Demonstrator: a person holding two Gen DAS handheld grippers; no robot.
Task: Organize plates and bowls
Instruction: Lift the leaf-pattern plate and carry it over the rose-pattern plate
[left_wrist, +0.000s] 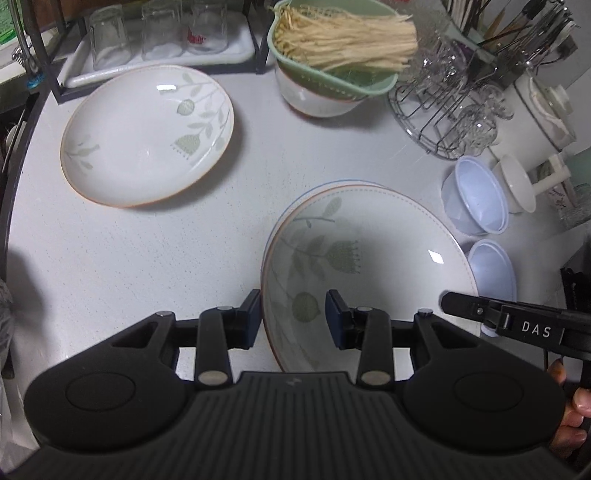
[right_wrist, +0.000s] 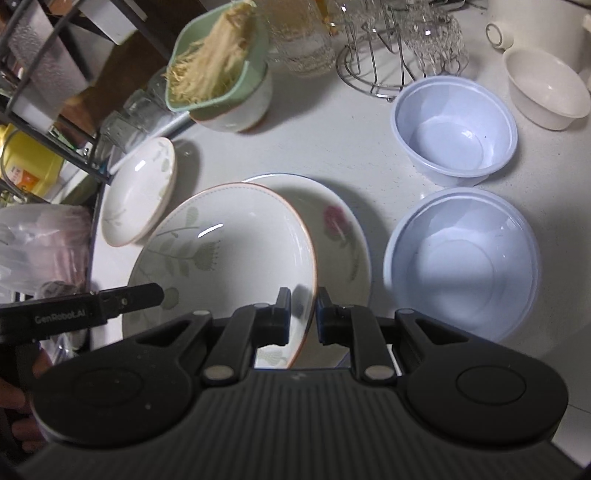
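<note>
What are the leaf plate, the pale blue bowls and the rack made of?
Leaf plate: looks like glazed ceramic, with sharp glossy highlights and an unglazed-looking brown rim.
Blue bowls: probably thin plastic, translucent with a soft sheen.
Rack: bright metal wire, likely chromed or stainless.

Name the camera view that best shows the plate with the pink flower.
Right wrist view: the pink-flower plate shows its rim and flower beside the leaf-patterned plate. Left wrist view shows only a thin blue-edged sliver behind that plate.

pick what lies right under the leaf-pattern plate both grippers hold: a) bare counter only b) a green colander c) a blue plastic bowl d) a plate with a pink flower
d: in the right wrist view a plate with a pink flower shows from beneath the held leaf-pattern plate.
</note>
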